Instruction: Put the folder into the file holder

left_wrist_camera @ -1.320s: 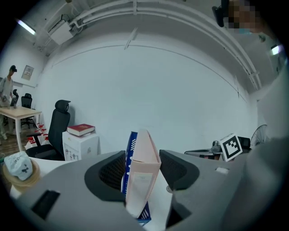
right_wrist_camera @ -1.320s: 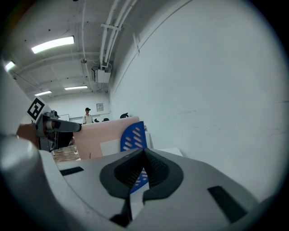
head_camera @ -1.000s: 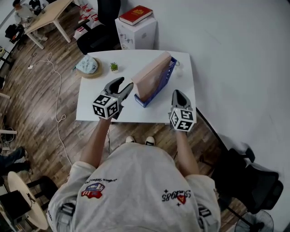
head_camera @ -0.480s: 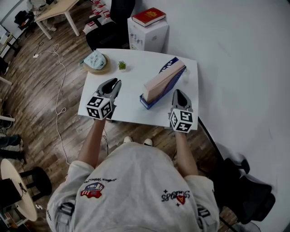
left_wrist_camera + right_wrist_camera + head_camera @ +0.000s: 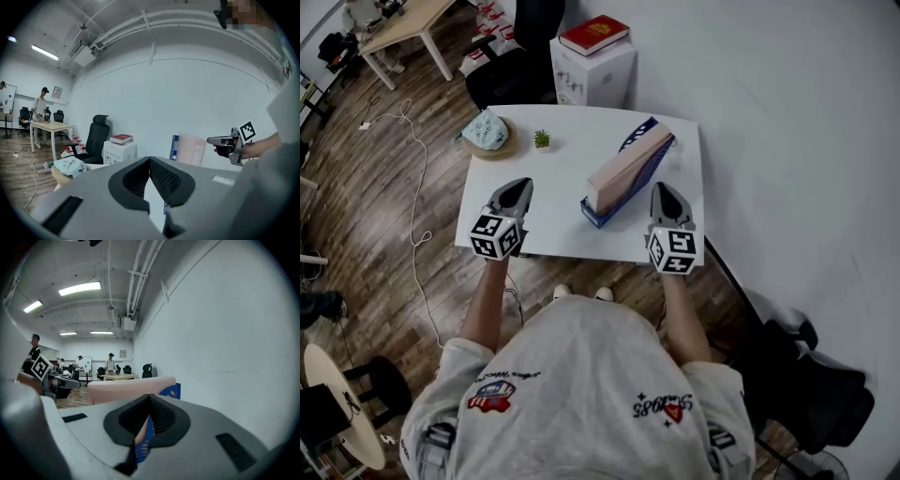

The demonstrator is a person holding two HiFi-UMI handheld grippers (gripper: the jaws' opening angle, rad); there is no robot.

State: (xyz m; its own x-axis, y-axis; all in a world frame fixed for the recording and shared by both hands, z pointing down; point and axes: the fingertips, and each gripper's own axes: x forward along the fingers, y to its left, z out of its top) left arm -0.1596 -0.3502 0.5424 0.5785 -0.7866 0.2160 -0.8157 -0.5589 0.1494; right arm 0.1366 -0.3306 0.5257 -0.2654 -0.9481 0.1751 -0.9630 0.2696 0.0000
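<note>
Pale pink card folder stands in the blue plastic file holder on my white bench, job apparently done, so my left tool, just closed, and right tool are clenched empty

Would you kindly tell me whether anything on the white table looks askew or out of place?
Only the blue file holder, with the pink folder in it, stands diagonal to the table's edges rather than square. Nothing looks spilled or damaged.

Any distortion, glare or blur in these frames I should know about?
Head view: dim but sharp, table evenly lit, no glare. Left gripper view: strong fisheye, black corners, ceiling pipes bowed. Right gripper view: same fisheye; ceiling light bright, slightly washed out.
</note>
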